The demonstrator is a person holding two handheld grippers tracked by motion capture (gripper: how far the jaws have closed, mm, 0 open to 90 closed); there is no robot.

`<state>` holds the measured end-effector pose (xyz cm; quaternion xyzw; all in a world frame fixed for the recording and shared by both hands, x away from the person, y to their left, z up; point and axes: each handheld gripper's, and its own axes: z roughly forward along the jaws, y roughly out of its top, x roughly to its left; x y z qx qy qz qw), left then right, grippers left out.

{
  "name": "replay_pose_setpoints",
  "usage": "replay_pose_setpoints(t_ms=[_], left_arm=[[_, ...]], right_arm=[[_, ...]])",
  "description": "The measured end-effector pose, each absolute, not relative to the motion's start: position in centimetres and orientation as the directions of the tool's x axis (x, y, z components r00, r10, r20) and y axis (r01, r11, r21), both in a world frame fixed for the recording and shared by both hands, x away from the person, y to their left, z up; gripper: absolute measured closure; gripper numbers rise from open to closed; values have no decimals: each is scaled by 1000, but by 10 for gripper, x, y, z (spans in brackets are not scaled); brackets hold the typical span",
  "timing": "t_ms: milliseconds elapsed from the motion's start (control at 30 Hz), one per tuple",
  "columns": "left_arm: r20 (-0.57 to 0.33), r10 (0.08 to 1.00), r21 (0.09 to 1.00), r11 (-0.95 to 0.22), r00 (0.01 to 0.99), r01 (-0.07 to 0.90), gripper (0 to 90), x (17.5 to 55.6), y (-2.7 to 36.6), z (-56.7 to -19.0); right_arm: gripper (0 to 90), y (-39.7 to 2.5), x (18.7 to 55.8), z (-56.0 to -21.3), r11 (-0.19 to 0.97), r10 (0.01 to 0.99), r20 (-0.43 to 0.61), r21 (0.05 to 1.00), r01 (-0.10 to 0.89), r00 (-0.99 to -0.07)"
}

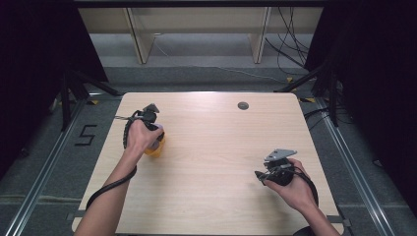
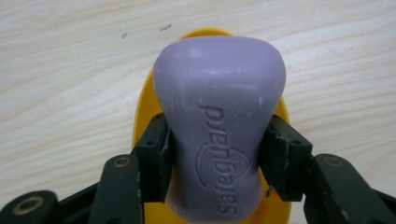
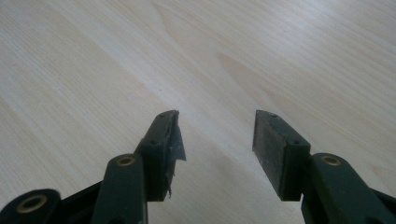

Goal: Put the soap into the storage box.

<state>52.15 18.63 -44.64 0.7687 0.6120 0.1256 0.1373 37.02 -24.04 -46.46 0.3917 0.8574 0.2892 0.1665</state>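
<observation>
left gripper (image 2: 215, 144) fingers clamp the purple soap (image 2: 219, 116) over its yellow dish (image 2: 142, 105) to seat it; right gripper (image 3: 215, 135) fingers open, idle.

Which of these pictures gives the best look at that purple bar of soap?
The left gripper view: the purple soap bar is close up, its stamped lettering readable, pinched at its narrow waist between the left gripper jaws above a yellow dish. The high view shows just a sliver of it beside the hand. The right gripper view looks at bare table.
</observation>
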Motion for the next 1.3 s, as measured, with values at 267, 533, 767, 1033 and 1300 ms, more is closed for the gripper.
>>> replay_pose_setpoints(t_ms=[267, 533, 767, 1033, 1300], left_arm=[[23, 977, 370, -206, 213, 906, 458, 520, 187, -450], [22, 973, 425, -219, 232, 878, 414, 515, 189, -436], [2, 967, 485, -223, 254, 845, 357, 498, 192, -422], [-42, 957, 557, -214, 285, 802, 288, 474, 201, -410], [-50, 948, 629, -215, 315, 747, 249, 455, 205, -401]], right_arm=[[507, -240, 370, -465, 526, 768, -58, 625, 577, -637], [508, -240, 370, -465, 525, 769, -58, 626, 577, -637], [507, -240, 370, -465, 525, 769, -59, 625, 577, -636], [507, -240, 370, -465, 527, 769, -62, 624, 576, -636], [507, -240, 370, -465, 520, 774, -59, 627, 580, -630]])
